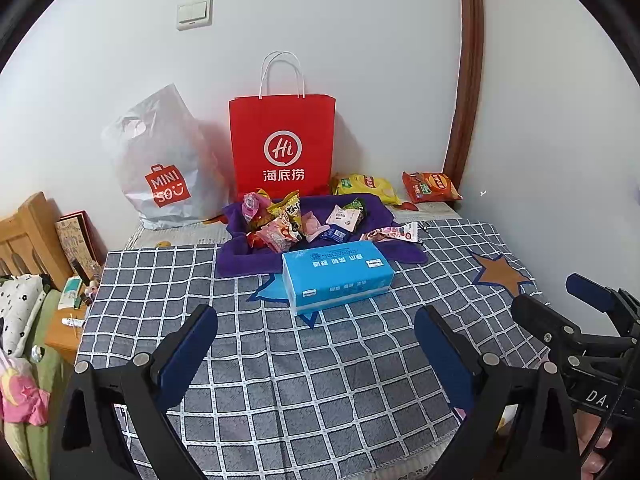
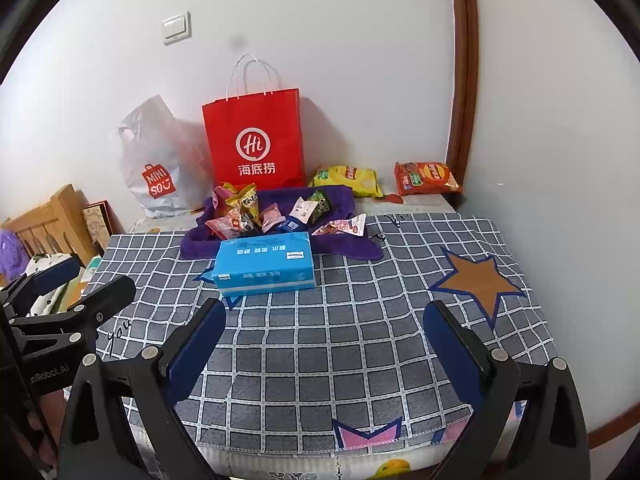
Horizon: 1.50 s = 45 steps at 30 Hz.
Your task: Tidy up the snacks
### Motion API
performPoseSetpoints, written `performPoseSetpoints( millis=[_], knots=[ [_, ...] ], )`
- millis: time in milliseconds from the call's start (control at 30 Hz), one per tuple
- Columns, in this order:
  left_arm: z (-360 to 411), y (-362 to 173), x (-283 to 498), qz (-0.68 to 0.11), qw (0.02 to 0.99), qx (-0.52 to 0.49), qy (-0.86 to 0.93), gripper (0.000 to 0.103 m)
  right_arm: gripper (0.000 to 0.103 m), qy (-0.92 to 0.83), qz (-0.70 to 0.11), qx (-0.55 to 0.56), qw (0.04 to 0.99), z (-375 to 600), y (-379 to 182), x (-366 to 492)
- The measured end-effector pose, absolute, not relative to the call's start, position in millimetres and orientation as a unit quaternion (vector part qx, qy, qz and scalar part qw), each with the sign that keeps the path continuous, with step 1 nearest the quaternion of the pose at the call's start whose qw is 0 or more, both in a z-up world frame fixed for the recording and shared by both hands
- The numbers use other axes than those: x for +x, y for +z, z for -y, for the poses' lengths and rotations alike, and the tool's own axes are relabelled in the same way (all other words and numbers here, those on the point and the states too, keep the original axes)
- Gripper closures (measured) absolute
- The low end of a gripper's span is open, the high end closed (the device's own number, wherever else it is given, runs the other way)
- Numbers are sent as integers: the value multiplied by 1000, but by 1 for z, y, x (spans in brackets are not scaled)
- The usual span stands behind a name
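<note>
Several small snack packets [image 1: 296, 220] [image 2: 256, 212] lie in a heap on a purple cloth [image 1: 248, 260] [image 2: 200, 246] at the back of the table. A yellow chip bag [image 1: 366, 186] [image 2: 348, 178] and an orange-red chip bag [image 1: 432, 187] [image 2: 426, 178] lie by the wall at the back right. My left gripper [image 1: 316, 324] is open and empty over the near part of the checked cloth. My right gripper [image 2: 324, 320] is open and empty, level with the left one; it also shows at the right edge of the left wrist view [image 1: 560, 308].
A blue tissue pack [image 1: 336, 274] [image 2: 264, 264] lies in front of the purple cloth. A red paper bag [image 1: 282, 148] [image 2: 254, 140] and a white plastic bag [image 1: 164, 164] [image 2: 160, 164] stand against the wall. A wooden bed frame [image 1: 28, 236] and a small stand with clutter are left of the table.
</note>
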<state>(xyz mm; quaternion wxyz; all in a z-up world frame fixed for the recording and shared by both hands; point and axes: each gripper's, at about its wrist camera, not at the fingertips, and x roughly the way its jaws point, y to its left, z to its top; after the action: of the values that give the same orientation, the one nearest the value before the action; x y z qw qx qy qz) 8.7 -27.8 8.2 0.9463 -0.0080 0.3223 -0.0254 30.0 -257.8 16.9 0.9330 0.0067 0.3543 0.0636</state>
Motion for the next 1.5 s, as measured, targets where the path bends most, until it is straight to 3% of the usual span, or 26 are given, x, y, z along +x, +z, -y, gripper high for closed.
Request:
performPoseSetpoints(
  millis=[1500],
  knots=[
    [28, 7, 7, -324, 946, -12, -23, 3, 5, 68, -353, 4, 933, 255, 12, 27]
  ],
)
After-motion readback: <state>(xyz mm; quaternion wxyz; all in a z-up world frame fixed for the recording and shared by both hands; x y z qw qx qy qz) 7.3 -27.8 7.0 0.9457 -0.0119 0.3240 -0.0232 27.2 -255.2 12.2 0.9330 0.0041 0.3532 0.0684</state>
